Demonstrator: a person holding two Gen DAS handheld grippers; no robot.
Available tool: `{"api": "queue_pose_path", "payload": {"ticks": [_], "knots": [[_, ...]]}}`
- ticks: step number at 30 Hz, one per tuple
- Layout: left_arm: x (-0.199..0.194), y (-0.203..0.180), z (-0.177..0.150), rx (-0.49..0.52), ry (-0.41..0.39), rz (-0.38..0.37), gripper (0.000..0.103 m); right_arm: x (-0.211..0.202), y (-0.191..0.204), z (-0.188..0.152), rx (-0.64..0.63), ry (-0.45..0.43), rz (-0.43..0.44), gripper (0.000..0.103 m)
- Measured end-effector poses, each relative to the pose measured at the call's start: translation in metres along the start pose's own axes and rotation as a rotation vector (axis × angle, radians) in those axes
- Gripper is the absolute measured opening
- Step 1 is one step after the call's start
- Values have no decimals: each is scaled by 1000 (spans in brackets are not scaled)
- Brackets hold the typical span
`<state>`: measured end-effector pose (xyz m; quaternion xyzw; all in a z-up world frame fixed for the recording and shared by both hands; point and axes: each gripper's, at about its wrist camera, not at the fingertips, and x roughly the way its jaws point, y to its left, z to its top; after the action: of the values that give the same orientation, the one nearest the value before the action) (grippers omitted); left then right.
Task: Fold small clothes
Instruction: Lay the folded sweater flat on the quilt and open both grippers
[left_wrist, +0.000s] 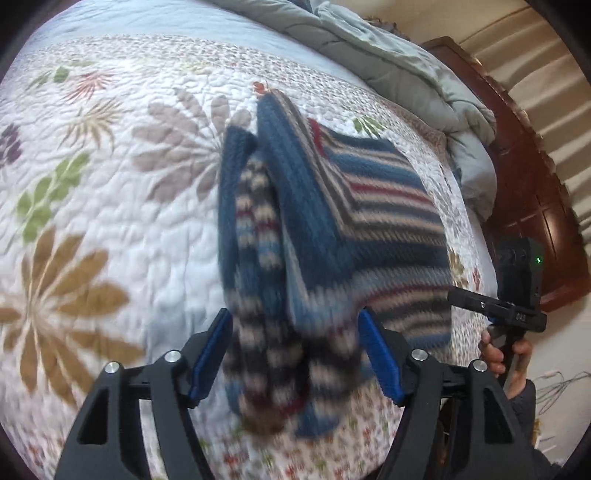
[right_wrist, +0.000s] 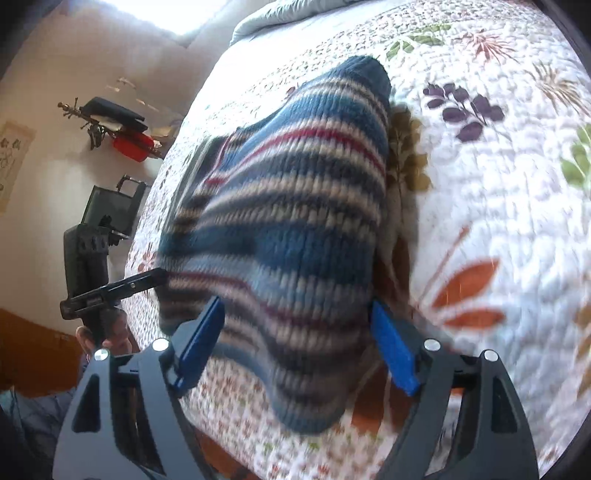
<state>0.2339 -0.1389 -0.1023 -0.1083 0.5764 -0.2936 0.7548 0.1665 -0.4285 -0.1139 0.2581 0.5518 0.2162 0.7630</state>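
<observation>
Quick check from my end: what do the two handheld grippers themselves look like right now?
Both match: the left gripper and right gripper have black skeletal frames with silver bolt heads and blue pads lining the jaws. The right one's body shows a small green light. A dark sleeve covers that wrist.

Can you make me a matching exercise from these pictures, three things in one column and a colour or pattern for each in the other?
Things:
1. sweater
2. quilt
3. pads of the left gripper

Descriptions:
A. plain blue
B. white with flowers and leaves
C. knitted stripes, blue, cream and red

Pairs: 1-C, 2-B, 3-A
</observation>
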Motion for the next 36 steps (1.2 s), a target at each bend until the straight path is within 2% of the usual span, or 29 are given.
{"api": "queue_pose_path", "payload": {"ticks": [4,7,9,10,11,12,15,19,23,25,27,28,30,33,35,36], "knots": [[3,-21,-27,51,5,69,71,7,-1,-20,22,42,-8,80],[14,-32,-37,91,-1,178,68,14,-4,-29,40,55,-16,79],[23,-29,-36,90,15,257,48,21,-3,-31,56,61,-8,76],[26,-23,-36,74,26,247,44,23,-2,-33,52,61,-8,74],[30,-12,-33,30,51,231,36,24,-2,-35,44,59,-11,71],[31,-7,-32,13,58,222,31,23,-2,-37,39,55,-7,69],[26,-4,-30,15,51,228,27,23,2,-38,25,36,6,67],[34,-1,-32,25,65,249,28,41,-1,-42,49,76,-41,62],[37,8,-31,-7,79,211,30,39,1,-46,27,75,-57,60],[31,7,-31,-16,74,199,38,37,4,-46,14,78,-77,61],[14,13,-35,-24,60,231,60,34,18,-46,-3,67,-111,65],[3,19,-36,-22,49,242,61,27,24,-46,-15,52,-136,65],[-15,16,-40,-20,15,253,61,15,31,-47,-34,18,-184,65],[-50,2,-33,-3,-95,254,60,-8,50,-44,-95,-59,-276,65],[-70,-15,-21,31,-175,251,60,-22,61,-37,-114,-104,-276,67],[-79,-24,-13,48,-210,215,61,-25,64,-32,-118,-116,-261,68]]}}
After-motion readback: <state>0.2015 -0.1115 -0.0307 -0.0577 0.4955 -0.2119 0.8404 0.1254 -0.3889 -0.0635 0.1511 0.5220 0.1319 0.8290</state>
